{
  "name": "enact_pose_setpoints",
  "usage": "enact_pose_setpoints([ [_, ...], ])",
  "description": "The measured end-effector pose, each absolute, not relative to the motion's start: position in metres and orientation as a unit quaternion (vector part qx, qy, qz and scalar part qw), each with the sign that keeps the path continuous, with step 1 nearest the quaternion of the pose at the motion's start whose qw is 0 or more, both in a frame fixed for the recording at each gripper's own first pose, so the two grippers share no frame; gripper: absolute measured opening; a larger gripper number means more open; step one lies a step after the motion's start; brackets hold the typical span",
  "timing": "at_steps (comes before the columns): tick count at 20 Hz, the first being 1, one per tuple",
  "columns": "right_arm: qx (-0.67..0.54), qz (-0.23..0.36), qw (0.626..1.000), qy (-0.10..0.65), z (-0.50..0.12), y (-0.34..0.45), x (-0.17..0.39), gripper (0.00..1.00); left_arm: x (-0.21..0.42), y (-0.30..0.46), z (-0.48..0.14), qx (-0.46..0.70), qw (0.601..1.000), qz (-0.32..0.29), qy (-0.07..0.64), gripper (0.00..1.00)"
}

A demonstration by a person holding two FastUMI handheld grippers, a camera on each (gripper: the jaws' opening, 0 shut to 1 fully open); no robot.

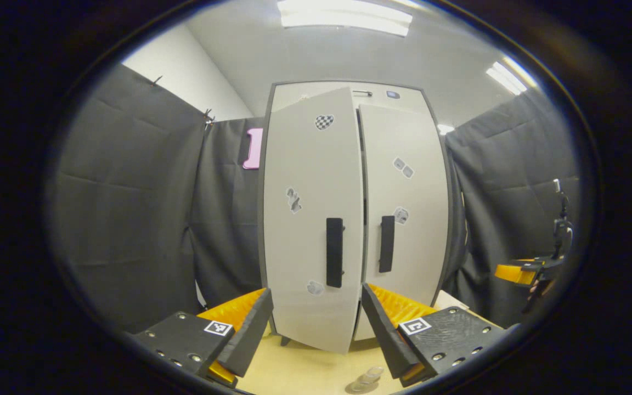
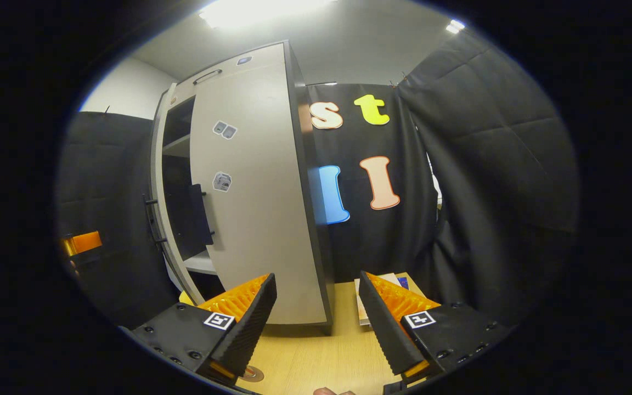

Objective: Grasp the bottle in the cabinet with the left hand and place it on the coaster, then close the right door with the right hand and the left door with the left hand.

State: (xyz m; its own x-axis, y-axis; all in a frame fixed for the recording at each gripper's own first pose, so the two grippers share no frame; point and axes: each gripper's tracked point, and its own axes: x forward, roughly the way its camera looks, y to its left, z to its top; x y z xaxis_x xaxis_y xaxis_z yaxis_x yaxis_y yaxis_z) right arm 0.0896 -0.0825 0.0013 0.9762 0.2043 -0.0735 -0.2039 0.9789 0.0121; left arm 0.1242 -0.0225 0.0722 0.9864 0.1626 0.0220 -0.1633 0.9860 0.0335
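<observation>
Pale cabinet [image 1: 349, 219], left door [image 1: 310, 219] ajar, shelves inside seen from right gripper view, both grippers' fingers apart, holding nothing.

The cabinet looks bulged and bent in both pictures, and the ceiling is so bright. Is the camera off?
Fisheye lens: in the left gripper view the cabinet doors bow outward; in the right gripper view its side edge curves. Ceiling lights glare white in both views, washing out detail there. The cabinet itself stays fairly sharp.

Booth w/ dark grey quilted cloth walls [image 1: 129, 208] hung all round, plain white wall [image 1: 184, 71] showing above them. White ceiling w/ bright rectangular strip lights [image 1: 343, 13]. Light wood tabletop [image 2: 316, 351] at the bottom, small stack of flat books [image 2: 365, 299] on it by the cloth.
</observation>
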Motion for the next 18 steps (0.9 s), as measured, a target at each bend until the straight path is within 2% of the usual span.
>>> enact_pose_setpoints([
  [5, -0.011, 0.117, 0.992, 0.038, -0.001, -0.061, 0.091, 0.96, 0.101, 0.000, 0.074, -0.006, 0.995, 0.101, -0.020, 0.94],
  [11, -0.012, 0.104, 0.993, 0.047, -0.015, -0.045, 0.097, 0.96, 0.069, 0.014, 0.076, -0.018, 0.992, 0.120, -0.038, 0.94],
  [14, -0.012, 0.099, 0.994, 0.050, -0.014, -0.029, 0.098, 0.92, 0.067, 0.017, 0.073, -0.018, 0.992, 0.117, -0.047, 0.94],
  [15, -0.017, 0.095, 0.994, 0.048, -0.012, -0.026, 0.098, 0.96, 0.067, 0.023, 0.073, -0.019, 0.992, 0.114, -0.047, 0.94],
  [17, -0.023, 0.086, 0.996, 0.030, -0.002, -0.019, 0.098, 0.97, 0.074, 0.040, 0.073, -0.015, 0.992, 0.111, -0.048, 0.94],
  [18, -0.023, 0.081, 0.996, 0.027, 0.000, -0.016, 0.099, 0.92, 0.079, 0.048, 0.073, -0.014, 0.992, 0.113, -0.048, 0.94],
])
